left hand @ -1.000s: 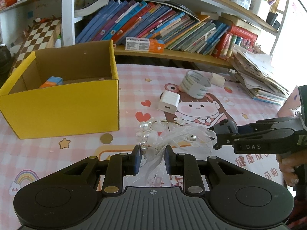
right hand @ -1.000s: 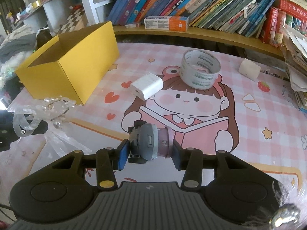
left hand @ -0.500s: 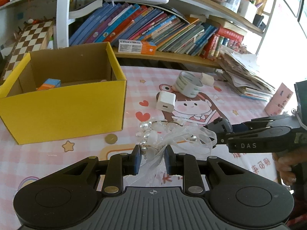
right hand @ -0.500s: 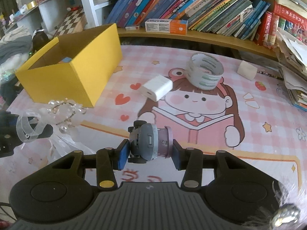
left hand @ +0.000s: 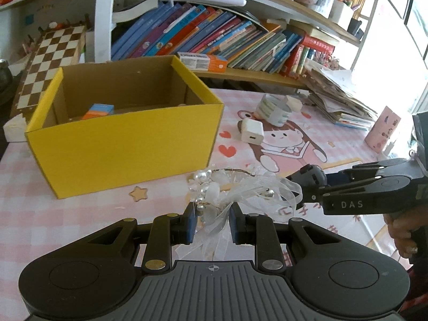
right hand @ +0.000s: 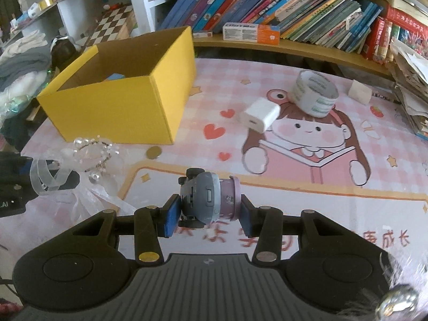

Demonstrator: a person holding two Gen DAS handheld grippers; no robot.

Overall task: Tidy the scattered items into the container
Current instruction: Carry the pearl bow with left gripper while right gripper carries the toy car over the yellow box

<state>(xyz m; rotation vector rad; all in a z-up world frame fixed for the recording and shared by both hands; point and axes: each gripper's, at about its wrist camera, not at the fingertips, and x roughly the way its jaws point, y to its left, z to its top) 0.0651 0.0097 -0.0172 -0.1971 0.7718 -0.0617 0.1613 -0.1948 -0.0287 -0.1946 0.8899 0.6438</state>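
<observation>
Two things are in my fingers at once, and both are on their way to the yellow box (left hand: 125,144). My left gripper (left hand: 210,223) is clenched on a pearl-and-ribbon hairpiece (left hand: 232,190), pinching its gauzy tail so the beaded hoop hangs forward, low over the tablecloth (right hand: 321,200) just short of the box's near wall. My right gripper (right hand: 210,210) is clamped on a small grey and pink toy car (right hand: 207,199), gripped end to end, also in the air on my side of the box and a little further from it than the hairpiece.

The step in hand, as I judge it, is the carry: neither load is over the opening yet. Inside the box I can make out one small blue and orange carton (left hand: 98,110) on the floor near its far wall.

Next I would need height enough to clear the near wall, then to bring each load over the opening before letting go; the ribbon trails and could catch on the rim.

Left beyond the box's right side: a white charger (right hand: 260,115), a tape roll (right hand: 315,95), a white block (right hand: 359,92), and a coin (right hand: 153,152) close by its near corner.
</observation>
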